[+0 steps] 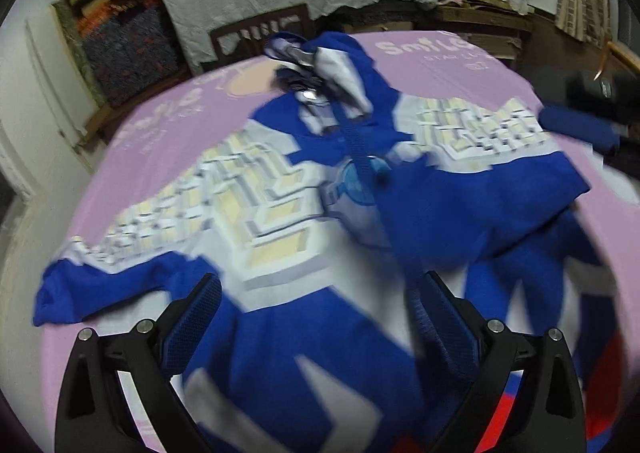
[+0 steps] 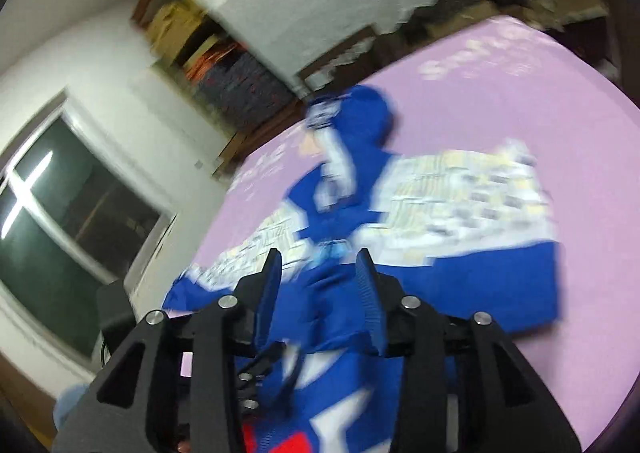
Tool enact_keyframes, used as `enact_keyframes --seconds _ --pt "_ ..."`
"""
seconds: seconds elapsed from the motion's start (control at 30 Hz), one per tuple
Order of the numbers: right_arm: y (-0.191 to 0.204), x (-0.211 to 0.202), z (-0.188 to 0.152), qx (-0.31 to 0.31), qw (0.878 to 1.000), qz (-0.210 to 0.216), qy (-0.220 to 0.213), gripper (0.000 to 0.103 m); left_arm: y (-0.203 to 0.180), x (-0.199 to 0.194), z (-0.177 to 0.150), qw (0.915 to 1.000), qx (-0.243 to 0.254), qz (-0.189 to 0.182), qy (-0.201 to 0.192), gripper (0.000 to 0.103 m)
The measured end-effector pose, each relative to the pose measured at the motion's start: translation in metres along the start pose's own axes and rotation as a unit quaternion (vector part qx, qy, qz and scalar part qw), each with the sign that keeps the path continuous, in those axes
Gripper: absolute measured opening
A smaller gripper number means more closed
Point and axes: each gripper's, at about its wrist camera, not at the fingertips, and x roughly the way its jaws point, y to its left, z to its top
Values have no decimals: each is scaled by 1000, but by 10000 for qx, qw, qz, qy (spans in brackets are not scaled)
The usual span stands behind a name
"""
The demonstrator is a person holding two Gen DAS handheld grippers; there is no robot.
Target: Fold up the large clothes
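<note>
Pinching blue costume [image 2: 320,305], right tool [image 2: 320,269]; left tool [image 1: 320,293] wide; chair [image 1: 260,35] behind.

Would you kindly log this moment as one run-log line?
left hand-held gripper: open above costume | right hand-held gripper: around blue fabric fold | pink sheet

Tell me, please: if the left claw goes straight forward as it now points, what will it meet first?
Most likely the blue and white garment. The open left claw points down at its chest, spread on the pink sheet. Depth is unclear, but nothing shows in between.
</note>
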Motion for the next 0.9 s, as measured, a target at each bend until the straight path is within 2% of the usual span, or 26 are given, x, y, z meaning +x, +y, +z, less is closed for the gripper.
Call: enact_keyframes --seconds 0.1,0.17,0.3,0.43,0.5,0.53,0.6,0.63,0.67,0.73,0.8,0.87,0.9 --pt "-31 -11 3 301 9989 -332 -122 39 -10 9 13 9988 -48 -465 117 100" --pt "-41 -14 3 316 9978 -562 -155 35 -11 16 19 9978 -149 -599 230 100" --pt "-47 -8 1 426 9977 -517 -59 34 15 21 18 9925 -669 -949 390 100" --pt "-39 -10 -3 330 9982 -499 -69 34 44 28 13 9797 -1347 -1364 579 97" --pt "-35 -11 -4 261 9980 -551 -133 34 46 33 10 9730 -1482 -1629 687 89" --pt "-33 -11 -5 251 9979 -574 -153 34 42 35 9 9713 -1441 -1741 744 81" --pt "-35 -10 -6 287 9979 -572 -136 34 37 34 9 9740 -1326 -1697 704 77" --pt "-36 -9 -6 315 9978 -569 -116 34 33 33 10 9745 -1242 -1743 681 70" --pt "-38 -7 -6 351 9977 -572 -86 34 30 33 10 9727 -1227 -1838 702 57" --pt "-39 -6 -6 381 9977 -556 -56 34 28 34 12 9713 -1230 -1906 711 53" --pt "-38 -5 -7 353 9977 -578 -57 34 23 33 16 9747 -1069 -1855 642 37" --pt "-37 -4 -7 334 9977 -583 -52 34 22 34 19 9774 -988 -1765 612 6" --pt "-36 -4 -7 322 9979 -566 -51 34 24 34 22 9783 -984 -1725 581 6"
